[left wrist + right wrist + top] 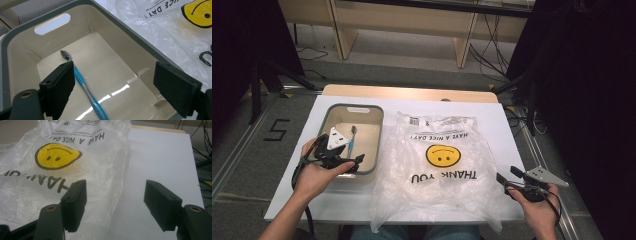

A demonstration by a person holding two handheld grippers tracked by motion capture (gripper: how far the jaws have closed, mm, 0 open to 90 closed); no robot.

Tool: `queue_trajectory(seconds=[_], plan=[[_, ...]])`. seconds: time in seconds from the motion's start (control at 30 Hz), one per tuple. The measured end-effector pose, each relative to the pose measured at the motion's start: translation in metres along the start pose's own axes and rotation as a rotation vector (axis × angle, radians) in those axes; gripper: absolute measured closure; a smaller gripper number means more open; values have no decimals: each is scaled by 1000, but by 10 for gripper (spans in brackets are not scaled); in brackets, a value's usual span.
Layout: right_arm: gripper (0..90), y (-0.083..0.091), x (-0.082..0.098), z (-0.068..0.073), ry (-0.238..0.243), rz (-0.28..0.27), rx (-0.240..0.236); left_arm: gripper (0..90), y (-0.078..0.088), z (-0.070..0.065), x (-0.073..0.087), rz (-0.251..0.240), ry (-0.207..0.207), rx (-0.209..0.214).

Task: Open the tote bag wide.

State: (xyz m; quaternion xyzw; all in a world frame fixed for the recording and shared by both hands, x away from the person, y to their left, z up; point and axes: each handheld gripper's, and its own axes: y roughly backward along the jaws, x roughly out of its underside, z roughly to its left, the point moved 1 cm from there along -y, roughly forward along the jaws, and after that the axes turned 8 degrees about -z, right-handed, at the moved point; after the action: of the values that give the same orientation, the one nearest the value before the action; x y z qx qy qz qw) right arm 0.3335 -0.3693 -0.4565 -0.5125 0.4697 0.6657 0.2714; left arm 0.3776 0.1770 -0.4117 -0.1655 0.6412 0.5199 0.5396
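Hovering over the bin (pixel 373 114) near the bench's (pixel 507 130) left edge, the left tool (pixel 113 87) gaped above a toothbrush (pixel 83 87); the right tool (pixel 116 205), also open, waited beside the bag (pixel 437 175).

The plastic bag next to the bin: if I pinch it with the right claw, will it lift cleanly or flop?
The plastic bag looks thin, see-through and wrinkled, so it will probably drape and sag instead of holding shape. It lies flat with nothing visible inside, so it is likely very light. One edge hangs over the table's near side, so a pull may slide the whole sheet.
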Motion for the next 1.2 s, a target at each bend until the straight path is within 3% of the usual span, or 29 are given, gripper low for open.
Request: queue_trajectory(seconds=[0.57, 1.2], plan=[[359, -4, -3, -2, -2, 35, 20, 179, -2, -8, 1, 5, -11, 18], [432, -43, -23, -5, 22, 79, 45, 179, -5, -17, -1, 4, -29, 37]])
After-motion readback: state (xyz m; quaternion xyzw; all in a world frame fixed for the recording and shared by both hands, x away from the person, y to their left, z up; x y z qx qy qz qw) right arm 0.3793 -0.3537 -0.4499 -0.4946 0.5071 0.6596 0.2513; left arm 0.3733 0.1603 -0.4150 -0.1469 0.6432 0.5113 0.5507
